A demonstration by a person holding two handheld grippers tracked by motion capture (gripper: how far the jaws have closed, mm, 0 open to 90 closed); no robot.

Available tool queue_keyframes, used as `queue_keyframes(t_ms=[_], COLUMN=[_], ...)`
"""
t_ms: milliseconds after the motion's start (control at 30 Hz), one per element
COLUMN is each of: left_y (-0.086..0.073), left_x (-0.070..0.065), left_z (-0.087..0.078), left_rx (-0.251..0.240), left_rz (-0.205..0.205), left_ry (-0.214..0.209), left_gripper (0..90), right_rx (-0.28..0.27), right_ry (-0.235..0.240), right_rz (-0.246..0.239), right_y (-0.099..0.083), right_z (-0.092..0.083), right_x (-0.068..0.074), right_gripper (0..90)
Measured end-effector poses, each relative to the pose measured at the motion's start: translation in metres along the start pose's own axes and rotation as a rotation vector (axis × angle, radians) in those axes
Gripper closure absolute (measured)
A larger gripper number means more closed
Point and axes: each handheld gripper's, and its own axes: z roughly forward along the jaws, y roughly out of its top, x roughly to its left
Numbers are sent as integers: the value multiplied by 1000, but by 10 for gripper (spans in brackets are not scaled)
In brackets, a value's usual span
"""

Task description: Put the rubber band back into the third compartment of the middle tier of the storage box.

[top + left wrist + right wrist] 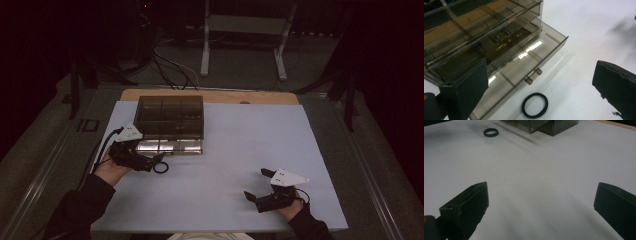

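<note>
One small black rubber ring (535, 105) lies flat on the white table sheet (230, 150), just in front of the pulled-out bottom drawer (524, 67) of the smoky transparent plastic drawer box (171, 117). My left claw (159, 163) hangs right at it with its jaws spread wide and nothing between them; in the left gripper view the ring sits between and a little ahead of my two pads. As I judge it, the drawer is already open and ready, so the opening step is done; picking the ring up, dropping it into a compartment and closing the drawer are all left. My right claw (256, 186) rests well apart, near the table's front edge, released and empty
</note>
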Motion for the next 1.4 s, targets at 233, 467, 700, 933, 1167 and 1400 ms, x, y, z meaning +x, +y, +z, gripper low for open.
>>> queue_keyframes(t_ms=[233, 467, 700, 933, 1167, 1400], left_y=[-6, -15, -25, -37, -51, -65], left_x=[-11, -22, -33, -40, -45, -39], left_z=[-2, 3, 12, 22, 31, 38], left_rx=[-15, -7, 33, 47, 38, 38], left_rz=[9, 3, 19, 45, 72, 101], left_ry=[9, 1, -4, -13, -20, -22], left_gripper=[18, 18, 19, 19, 19, 87], right_rx=[4, 5, 6, 9, 11, 15], right_ry=[0, 0, -1, -2, -3, -3], right_rz=[-2, -2, -2, 0, 0, -5], right_y=[0, 0, 0, -1, -1, -1], right_z=[0, 0, 0, 0, 0, 0], right_x=[0, 0, 0, 0, 1, 1], right_gripper=[0, 0, 0, 0, 0, 0])
